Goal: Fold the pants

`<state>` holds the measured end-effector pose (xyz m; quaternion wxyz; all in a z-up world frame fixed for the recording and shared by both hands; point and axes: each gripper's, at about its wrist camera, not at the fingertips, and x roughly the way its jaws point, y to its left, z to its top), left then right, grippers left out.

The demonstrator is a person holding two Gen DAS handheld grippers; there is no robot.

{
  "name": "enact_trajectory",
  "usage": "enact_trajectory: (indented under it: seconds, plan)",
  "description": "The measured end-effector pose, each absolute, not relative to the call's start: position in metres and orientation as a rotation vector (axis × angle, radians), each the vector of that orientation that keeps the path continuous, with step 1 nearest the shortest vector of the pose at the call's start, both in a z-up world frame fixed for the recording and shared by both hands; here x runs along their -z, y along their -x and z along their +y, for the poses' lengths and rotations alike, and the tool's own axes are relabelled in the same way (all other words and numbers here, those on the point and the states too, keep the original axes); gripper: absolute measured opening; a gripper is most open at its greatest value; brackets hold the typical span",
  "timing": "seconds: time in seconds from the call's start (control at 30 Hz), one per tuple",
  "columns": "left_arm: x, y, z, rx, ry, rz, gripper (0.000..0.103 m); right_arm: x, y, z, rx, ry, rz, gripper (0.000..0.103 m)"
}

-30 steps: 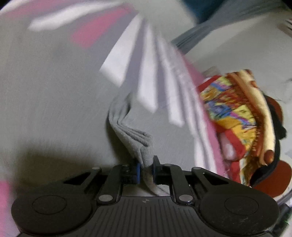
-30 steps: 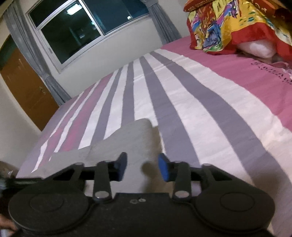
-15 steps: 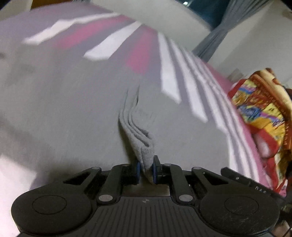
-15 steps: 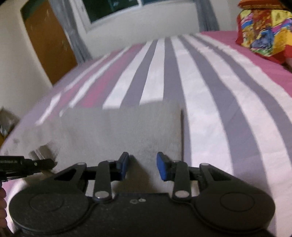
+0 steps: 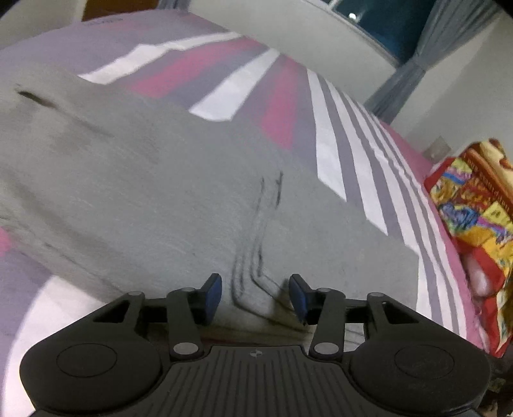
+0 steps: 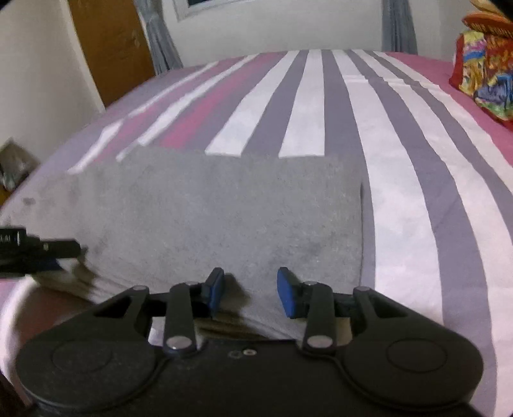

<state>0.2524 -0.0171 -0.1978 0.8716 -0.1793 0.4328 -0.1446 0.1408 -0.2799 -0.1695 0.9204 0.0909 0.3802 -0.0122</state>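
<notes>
The grey pants (image 6: 224, 218) lie folded into a flat rectangle on a bed (image 6: 416, 199) whose cover runs in pink, white and grey stripes; in the right wrist view their right edge is straight and the near edge shows stacked layers. Around them the cover is bare cloth, and nothing lies on top of the pants. A heap of bright red and yellow printed fabric (image 5: 474, 218) sits at the far right of the bed, well apart from the pants; it carries some lettering, too blurred to read. Behind the bed stand a brown door (image 6: 109, 48), grey curtains (image 6: 160, 35) and a dark window (image 5: 384, 19). The left gripper (image 5: 255, 293) hovers at the near edge of the pants, its jaws opening, with a small ridge of creased grey cloth between the blue pads but neither pad pressing on it. The right gripper (image 6: 250, 292) is partly open and opening slightly, over the near edge of the pants, gripping nothing. From the right wrist view the left gripper's black tip shows at the left edge, beside the pants' near left corner.
</notes>
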Motion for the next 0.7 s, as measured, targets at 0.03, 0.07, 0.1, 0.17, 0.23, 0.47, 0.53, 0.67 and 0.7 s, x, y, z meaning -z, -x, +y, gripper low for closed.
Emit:
enact_trajectory:
  seconds: [0.03,0.07,0.1,0.17,0.23,0.47,0.53,0.67,0.7]
  plan:
    - [0.196,-0.252,-0.011,0.290,0.380,0.901,0.046,0.167,-0.139,-0.279,0.022,-0.200,0.767,0.037]
    - [0.194,-0.252,-0.003,0.268,0.382,0.898,0.046,0.163,-0.137,-0.277,0.023,-0.197,0.754,0.037]
    - [0.193,-0.250,0.005,0.248,0.385,0.893,0.046,0.160,-0.137,-0.273,0.013,-0.192,0.743,0.037]
    - [0.191,-0.248,0.024,0.194,0.388,0.886,0.046,0.158,-0.140,-0.264,-0.010,-0.188,0.741,0.037]
    - [0.193,-0.244,0.044,0.150,0.407,0.882,0.046,0.157,-0.144,-0.252,-0.026,-0.173,0.742,0.037]
    - [0.202,-0.233,0.103,0.040,0.497,0.858,0.050,0.159,-0.166,-0.217,-0.062,-0.144,0.745,0.037]
    - [0.207,-0.232,0.117,0.009,0.526,0.857,0.053,0.165,-0.170,-0.210,-0.078,-0.132,0.760,0.037]
    - [0.224,-0.236,0.142,-0.030,0.616,0.866,0.053,0.181,-0.178,-0.194,-0.088,-0.089,0.815,0.039]
    - [0.228,-0.239,0.148,-0.030,0.638,0.869,0.053,0.181,-0.179,-0.192,-0.082,-0.092,0.813,0.039]
